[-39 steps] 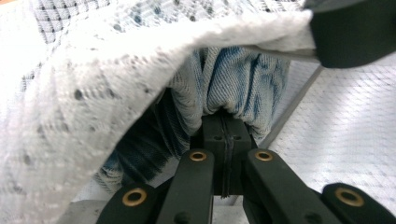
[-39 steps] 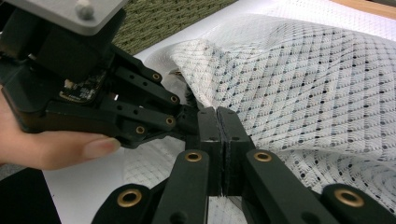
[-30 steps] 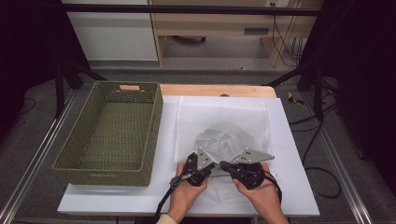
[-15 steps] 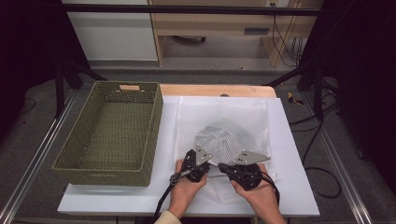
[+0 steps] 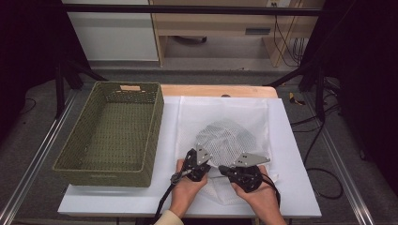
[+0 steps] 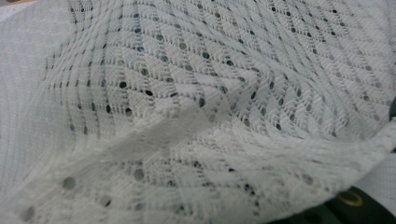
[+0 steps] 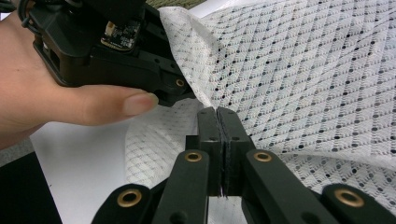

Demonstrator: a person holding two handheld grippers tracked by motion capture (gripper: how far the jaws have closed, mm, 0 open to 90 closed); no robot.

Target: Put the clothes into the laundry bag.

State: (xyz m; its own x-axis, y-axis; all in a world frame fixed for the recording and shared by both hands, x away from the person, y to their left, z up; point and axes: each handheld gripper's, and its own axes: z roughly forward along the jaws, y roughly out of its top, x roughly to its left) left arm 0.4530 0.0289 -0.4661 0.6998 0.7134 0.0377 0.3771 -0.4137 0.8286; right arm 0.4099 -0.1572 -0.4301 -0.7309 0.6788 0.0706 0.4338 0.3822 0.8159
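We hold a white mesh laundry bag [image 5: 227,138] by its near edge, with both grippers close together at the front of the tabletop [image 5: 291,154]. The right gripper [image 7: 217,112] has its jaws pressed together on a fold of the mesh, and the left gripper [image 5: 196,161], just beside it, is clamped on the same edge, the netting draped close over its camera. The bag lies partly lifted and puffed above a flat white net sheet [image 5: 187,112], to the right of a woven green basket [image 5: 110,131] that stands empty. The risk we see is in the thin grip: each pinch takes only a sliver of slippery netting, so a quick pull apart or upward could let the edge slide out, or drag the sheet underneath along with it. With the two grippers so near each other they could also knock together. The tabletop is white over a wooden board; around it are dark stands, loose cables on a grey floor and pale cabinets behind.
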